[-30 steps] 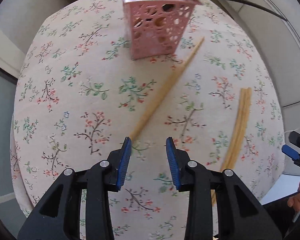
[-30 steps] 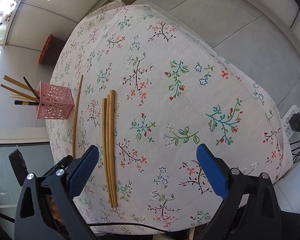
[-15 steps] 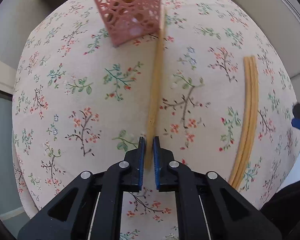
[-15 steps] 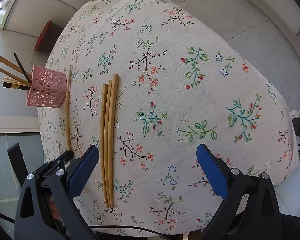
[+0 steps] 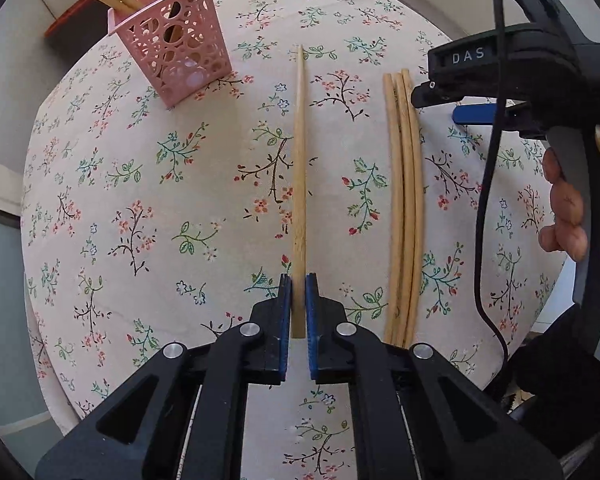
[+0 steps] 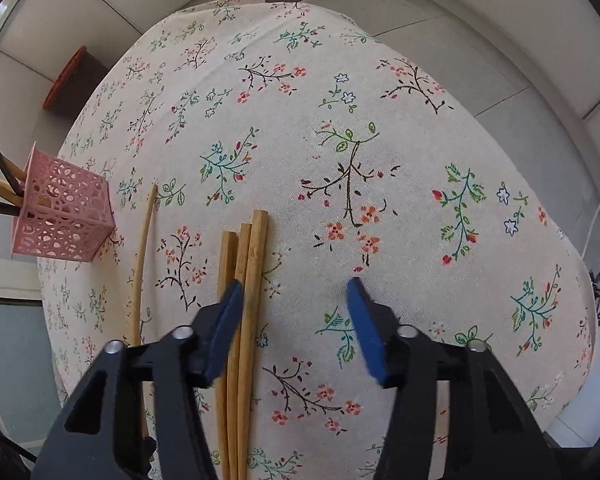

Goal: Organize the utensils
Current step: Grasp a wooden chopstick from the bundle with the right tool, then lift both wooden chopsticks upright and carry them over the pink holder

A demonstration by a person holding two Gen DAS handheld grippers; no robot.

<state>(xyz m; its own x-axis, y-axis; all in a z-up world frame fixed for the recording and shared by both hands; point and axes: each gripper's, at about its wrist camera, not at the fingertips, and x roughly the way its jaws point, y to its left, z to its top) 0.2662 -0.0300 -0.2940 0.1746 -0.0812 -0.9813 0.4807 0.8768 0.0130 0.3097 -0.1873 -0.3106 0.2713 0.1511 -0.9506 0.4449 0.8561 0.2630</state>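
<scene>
So we've got the left gripper [image 5: 298,300] clamped down on the thick end of a single wooden chopstick [image 5: 299,184], blue pads tight on both sides of it. The rest of that chopstick lies flat on the floral tablecloth [image 5: 172,208], tip pointing away from us. Off to its left stands the pink perforated holder [image 5: 172,46] with a few chopsticks already poking out the top.

The right gripper [image 6: 296,320] is over a bundle of 3 chopsticks [image 6: 240,280] lying side by side on the cloth, just right of the single one. Its jaws are closing. The left pad sits over the bundle, the right pad is out over bare cloth, so at least 1 stick is between the pads but nothing's pinched yet.
</scene>
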